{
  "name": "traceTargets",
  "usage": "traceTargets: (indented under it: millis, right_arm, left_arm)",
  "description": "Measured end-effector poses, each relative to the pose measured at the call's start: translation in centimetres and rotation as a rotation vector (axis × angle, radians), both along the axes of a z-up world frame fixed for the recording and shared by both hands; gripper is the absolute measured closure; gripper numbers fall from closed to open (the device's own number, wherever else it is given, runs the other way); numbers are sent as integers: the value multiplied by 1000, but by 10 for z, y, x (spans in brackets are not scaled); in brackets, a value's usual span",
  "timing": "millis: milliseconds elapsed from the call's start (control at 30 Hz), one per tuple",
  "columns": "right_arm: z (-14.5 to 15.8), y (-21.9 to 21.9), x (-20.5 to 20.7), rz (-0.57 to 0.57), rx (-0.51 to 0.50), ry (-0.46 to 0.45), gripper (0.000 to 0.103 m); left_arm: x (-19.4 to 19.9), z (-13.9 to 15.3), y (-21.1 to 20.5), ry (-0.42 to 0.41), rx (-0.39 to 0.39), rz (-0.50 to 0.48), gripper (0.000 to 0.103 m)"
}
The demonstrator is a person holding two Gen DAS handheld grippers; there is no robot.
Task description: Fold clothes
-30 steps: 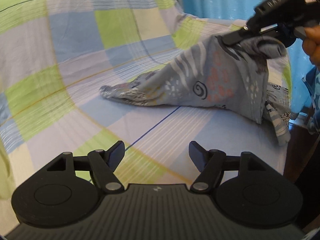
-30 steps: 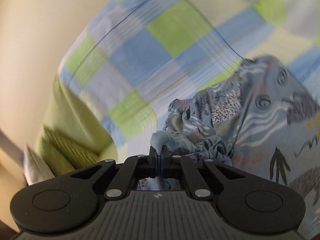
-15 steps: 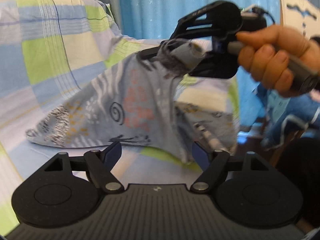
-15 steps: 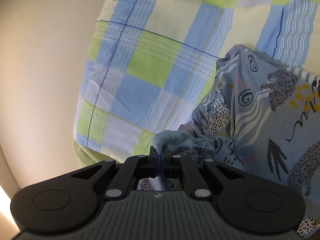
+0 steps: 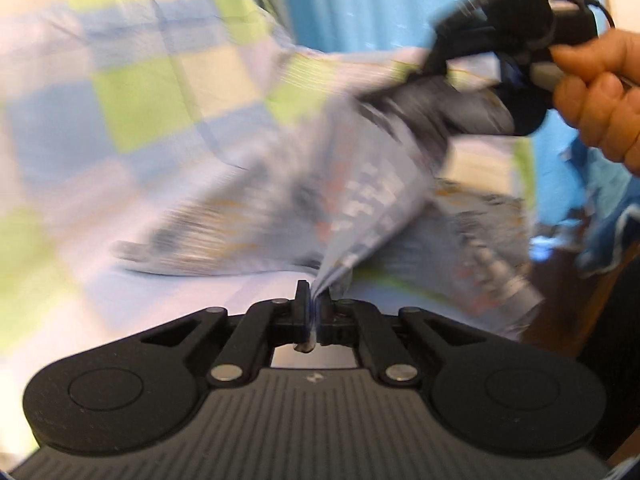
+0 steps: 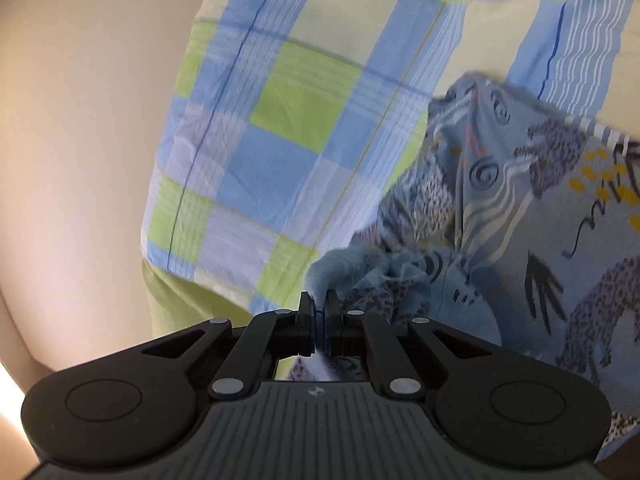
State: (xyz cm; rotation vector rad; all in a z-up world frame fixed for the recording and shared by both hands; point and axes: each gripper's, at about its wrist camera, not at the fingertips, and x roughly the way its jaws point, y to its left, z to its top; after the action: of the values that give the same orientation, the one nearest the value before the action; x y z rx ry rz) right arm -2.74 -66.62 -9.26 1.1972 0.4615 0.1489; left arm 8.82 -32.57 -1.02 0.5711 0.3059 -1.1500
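Since half a second ago, left claw [image 5: 313,306] has shut: its fingers stood wide apart with nothing between them, and now they pinch a lower edge of the patterned garment [image 5: 352,196]. Left wrist view heavily motion-blurred, so this side is in quick motion.

Left to right, left wrist view:
- Checked bedsheet [image 5: 132,104], blue, green and pale squares, covers the bed at left and centre.
- Garment is grey-blue with animal and swirl print. One end trails on the sheet at left; the middle rises as a taut tent.
- Right claw [image 5: 430,74] at upper right, held in a hand [image 5: 600,92], is clamped on a bunched top portion of the garment.
- Blue curtain [image 5: 360,4] behind.

Right wrist view:
- Plain beige wall [image 6: 72,120] at left, sheet in the centre, garment [image 6: 520,208] at right.
- Right claw [image 6: 319,308] closed on a wad of the fabric, with cloth showing between and behind the fingers.

Progress, as a judgement:
- Done: garment picked up at two points and partly lifted off the bed.
- Not done: no fold visible. Cloth looks crumpled, not spread flat.
- Left: likely shake or stretch it out, lay it flat on the bed, then make the folds. Early stage.
- Cannot tell what kind of garment it is, nor which edge or corner each claw holds.
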Motion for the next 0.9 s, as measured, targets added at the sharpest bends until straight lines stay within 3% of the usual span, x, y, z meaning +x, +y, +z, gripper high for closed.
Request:
traceTargets:
  millis: [133, 233, 333, 433, 500, 700, 800, 833, 867, 900]
  right_arm:
    - [0, 54, 12, 193, -186, 57, 85]
    - [0, 102, 16, 321, -432, 82, 70]
    - [-5, 143, 16, 400, -691, 110, 61]
    - [-11, 164, 12, 440, -797, 129, 61]
    - [-8, 159, 6, 416, -801, 128, 61]
    - [21, 100, -32, 235, -881, 187, 54]
    - [26, 93, -51, 234, -921, 198, 53]
    - [25, 98, -56, 258, -939, 187, 53]
    - [24, 102, -60, 283, -957, 175, 53]
    - [22, 116, -61, 331, -977, 148, 53]
  left_arm:
    - [0, 36, 64, -230, 48, 98, 103]
    - [-3, 40, 101, -343, 173, 117, 103]
    - [-9, 23, 124, -370, 311, 74, 103]
    - [-10, -8, 137, -375, 428, 41, 102]
    - [-4, -27, 145, -358, 465, 56, 102]
    - [35, -45, 157, -337, 476, 228, 99]
    - [34, -35, 160, -336, 413, 230, 98]
    - [28, -30, 159, -332, 376, 203, 90]
    - [21, -26, 159, -333, 344, 175, 73]
    - [14, -24, 156, -342, 320, 142, 69]
